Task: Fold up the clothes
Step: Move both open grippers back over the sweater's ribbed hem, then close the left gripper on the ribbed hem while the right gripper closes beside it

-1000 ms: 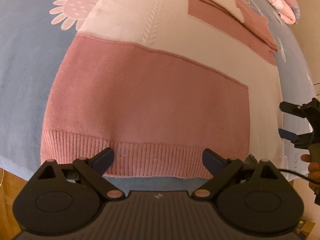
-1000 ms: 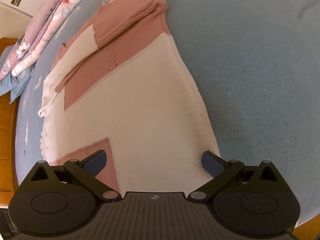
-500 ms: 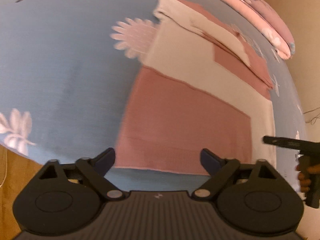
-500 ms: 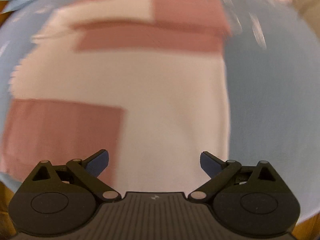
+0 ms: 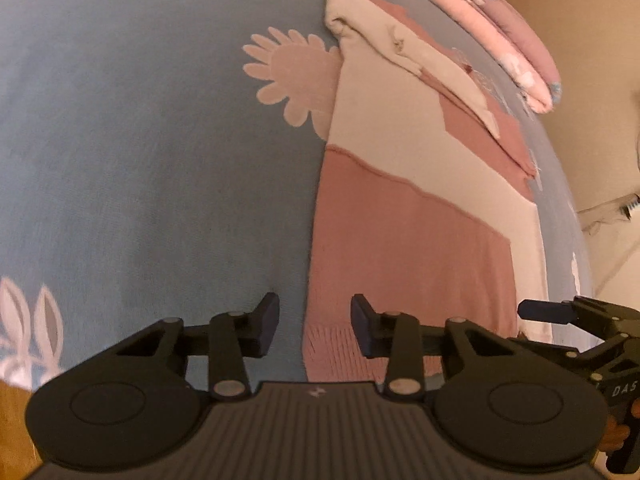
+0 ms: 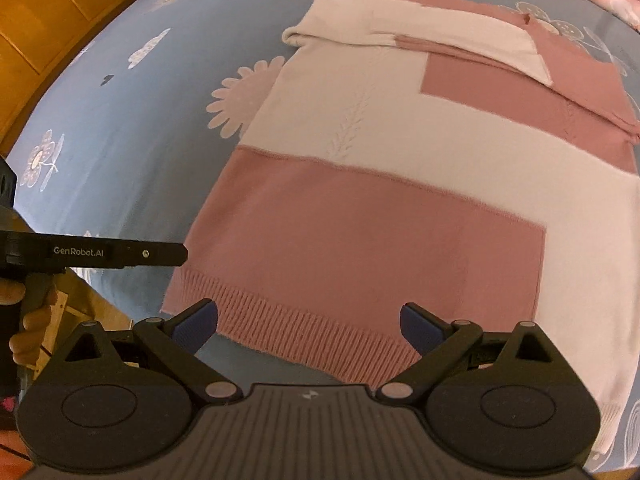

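Pink & cream knit sweater [image 6: 384, 208], flat on blue bedsheet [image 6: 132, 128], sleeves folded in

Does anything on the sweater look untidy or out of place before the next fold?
Mostly no: the sweater lies flat on the blue sheet. Only the cream sleeve, folded across the top, looks slightly askew, with a bunched, rolled left end.

A home bedroom — bed [image 6: 120, 128] under a blue flower-print sheet, folded pink quilt [image 5: 516, 36], wooden furniture [image 6: 36, 36] alongside
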The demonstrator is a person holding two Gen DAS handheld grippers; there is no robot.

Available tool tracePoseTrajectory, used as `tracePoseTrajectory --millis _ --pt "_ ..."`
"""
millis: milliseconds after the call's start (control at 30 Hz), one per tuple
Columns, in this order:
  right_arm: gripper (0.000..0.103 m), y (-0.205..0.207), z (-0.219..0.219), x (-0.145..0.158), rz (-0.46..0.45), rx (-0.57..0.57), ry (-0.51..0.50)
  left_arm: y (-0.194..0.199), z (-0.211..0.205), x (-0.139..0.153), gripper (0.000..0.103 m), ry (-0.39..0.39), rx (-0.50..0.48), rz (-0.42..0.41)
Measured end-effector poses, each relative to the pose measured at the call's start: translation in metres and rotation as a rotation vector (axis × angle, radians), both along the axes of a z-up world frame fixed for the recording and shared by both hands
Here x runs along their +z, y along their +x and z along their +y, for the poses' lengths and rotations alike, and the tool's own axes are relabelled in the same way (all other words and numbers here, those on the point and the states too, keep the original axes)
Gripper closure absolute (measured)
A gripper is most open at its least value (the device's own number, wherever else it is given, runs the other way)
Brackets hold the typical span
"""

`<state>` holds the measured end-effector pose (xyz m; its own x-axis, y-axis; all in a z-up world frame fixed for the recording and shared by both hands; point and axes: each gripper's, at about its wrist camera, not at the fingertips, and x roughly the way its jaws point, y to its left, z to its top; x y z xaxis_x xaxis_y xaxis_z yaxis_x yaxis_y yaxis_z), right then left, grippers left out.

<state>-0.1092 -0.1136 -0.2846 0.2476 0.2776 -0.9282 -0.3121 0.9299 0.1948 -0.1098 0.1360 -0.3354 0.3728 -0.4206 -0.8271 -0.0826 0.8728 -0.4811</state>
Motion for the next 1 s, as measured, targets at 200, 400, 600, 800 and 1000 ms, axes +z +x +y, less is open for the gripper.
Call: tracePoseTrajectory --millis 200,400,600,800,1000 --pt "0.003 0.002 -0.005 -0.003 0.008 -0.068 0.005 0.011 0.003 -0.004 0.068 -0.085 -0.030 -0.038" --pt "0.003 0.003 -0.007 -0.003 -0.002 -0.085 0.005 0.021 0.009 -0.021 0.068 -0.199 -0.026 0.014" --pt "0.003 0.000 -0.015 -0.002 0.002 -0.094 0.007 0.027 0.025 -0.031 0.068 -0.282 0.017 0.037" --pt "0.003 -0.002 -0.020 -0.002 0.009 -0.099 0.022 0.022 0.027 -0.040 0.067 -0.363 0.064 0.114" --pt "0.003 -0.003 -0.019 0.001 0.012 -0.080 0.050 0.002 0.032 -0.052 0.064 -0.459 0.151 0.159"
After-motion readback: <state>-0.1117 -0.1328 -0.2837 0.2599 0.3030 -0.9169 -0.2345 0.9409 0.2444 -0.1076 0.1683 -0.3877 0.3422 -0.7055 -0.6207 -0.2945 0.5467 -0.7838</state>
